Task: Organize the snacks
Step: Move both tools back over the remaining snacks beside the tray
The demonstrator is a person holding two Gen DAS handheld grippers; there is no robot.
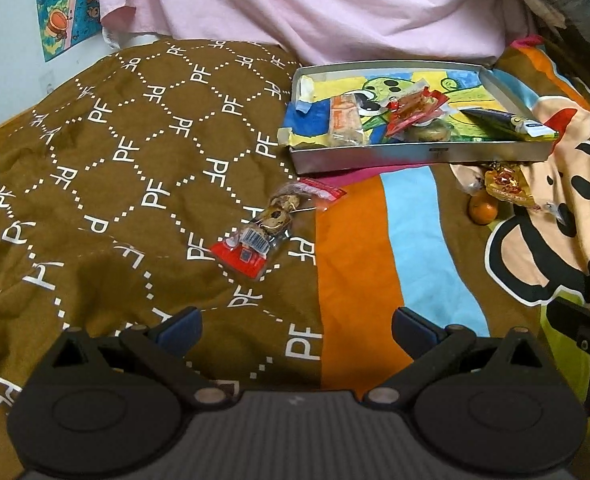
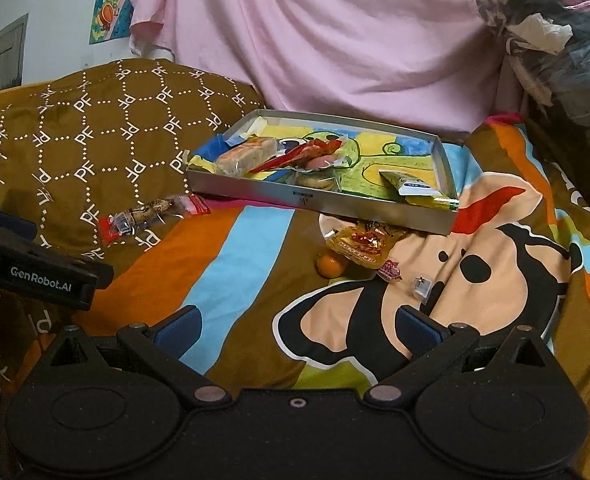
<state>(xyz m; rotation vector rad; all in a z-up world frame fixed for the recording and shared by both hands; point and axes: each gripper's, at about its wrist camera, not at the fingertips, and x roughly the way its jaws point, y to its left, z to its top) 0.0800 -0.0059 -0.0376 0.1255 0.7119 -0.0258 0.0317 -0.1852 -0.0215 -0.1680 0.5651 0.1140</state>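
A shallow silver box lies on the bed, holding an orange wafer bar, a red packet, a round cookie and a green-yellow packet. A clear cookie packet with red ends rests on the brown quilt ahead of my left gripper, which is open and empty. In front of the box lie a yellow-red packet, an orange fruit and small wrapped candies. My right gripper is open and empty.
A brown patterned quilt covers the left of the bed, a colourful cartoon blanket the right. A pink sheet hangs behind. Bagged clothes are piled at the far right. The left gripper's body shows at the right wrist view's left edge.
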